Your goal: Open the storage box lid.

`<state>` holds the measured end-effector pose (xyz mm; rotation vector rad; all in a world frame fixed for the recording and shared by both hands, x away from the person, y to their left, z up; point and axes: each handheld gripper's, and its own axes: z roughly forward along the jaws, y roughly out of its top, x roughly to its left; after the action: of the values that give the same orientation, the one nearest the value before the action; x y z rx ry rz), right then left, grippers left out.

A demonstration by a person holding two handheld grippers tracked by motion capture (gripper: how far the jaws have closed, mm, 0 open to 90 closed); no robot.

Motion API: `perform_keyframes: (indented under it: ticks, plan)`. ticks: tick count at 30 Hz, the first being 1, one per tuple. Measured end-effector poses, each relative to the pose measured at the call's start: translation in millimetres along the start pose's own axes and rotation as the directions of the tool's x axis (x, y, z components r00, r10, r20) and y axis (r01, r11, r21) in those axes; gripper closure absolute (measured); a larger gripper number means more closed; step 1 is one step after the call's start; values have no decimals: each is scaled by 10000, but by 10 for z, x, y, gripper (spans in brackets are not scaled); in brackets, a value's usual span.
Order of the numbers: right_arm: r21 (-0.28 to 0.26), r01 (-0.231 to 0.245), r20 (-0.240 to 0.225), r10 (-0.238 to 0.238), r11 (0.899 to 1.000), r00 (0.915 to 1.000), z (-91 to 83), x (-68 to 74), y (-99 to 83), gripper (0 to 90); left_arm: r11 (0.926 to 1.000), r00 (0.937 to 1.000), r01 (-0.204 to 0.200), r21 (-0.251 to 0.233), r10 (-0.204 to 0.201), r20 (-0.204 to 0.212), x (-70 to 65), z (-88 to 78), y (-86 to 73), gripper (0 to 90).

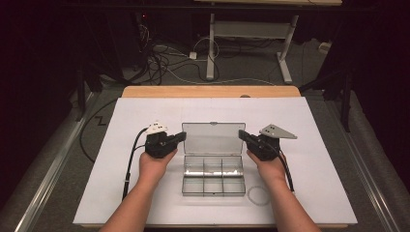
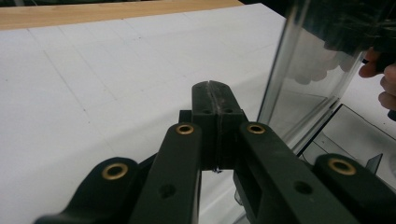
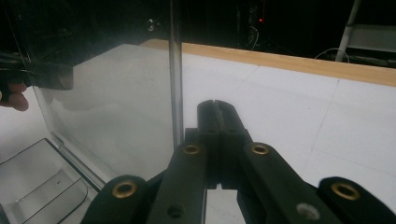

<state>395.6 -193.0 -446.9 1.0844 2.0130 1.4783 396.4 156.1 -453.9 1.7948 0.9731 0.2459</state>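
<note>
A clear plastic compartment box [image 1: 213, 175] lies in the middle of the white table sheet, its lid [image 1: 212, 138] standing upright and open. My left gripper [image 1: 183, 136] is shut, its tips at the lid's left edge. My right gripper [image 1: 241, 135] is shut too, its tips at the lid's right edge. In the left gripper view the pressed-together jaws [image 2: 215, 99] sit just left of the clear lid [image 2: 308, 84]. In the right gripper view the shut jaws [image 3: 218, 114] are just right of the lid's edge [image 3: 175, 70]. Nothing is held between either pair of jaws.
A clear ring [image 1: 258, 195] lies on the sheet right of the box's front. A white table frame [image 1: 251, 34] and cables [image 1: 159, 60] stand on the floor beyond the table's wooden far edge [image 1: 210, 91]. Bare white sheet [image 1: 329, 159] lies to both sides.
</note>
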Motion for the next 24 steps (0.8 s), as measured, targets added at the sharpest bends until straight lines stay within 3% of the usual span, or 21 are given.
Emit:
perform_keyframes:
  ticks: [12, 24]
  plan:
    - [443, -74, 287, 61, 9990, 9996, 123, -69, -11, 900, 9997, 9998, 208, 156, -207, -35, 82, 124, -9, 878]
    - [1289, -307, 384, 259, 9912, 9989, 279, -178, -74, 900, 9950, 9970, 759, 648, -746, -218, 184, 300, -85, 878]
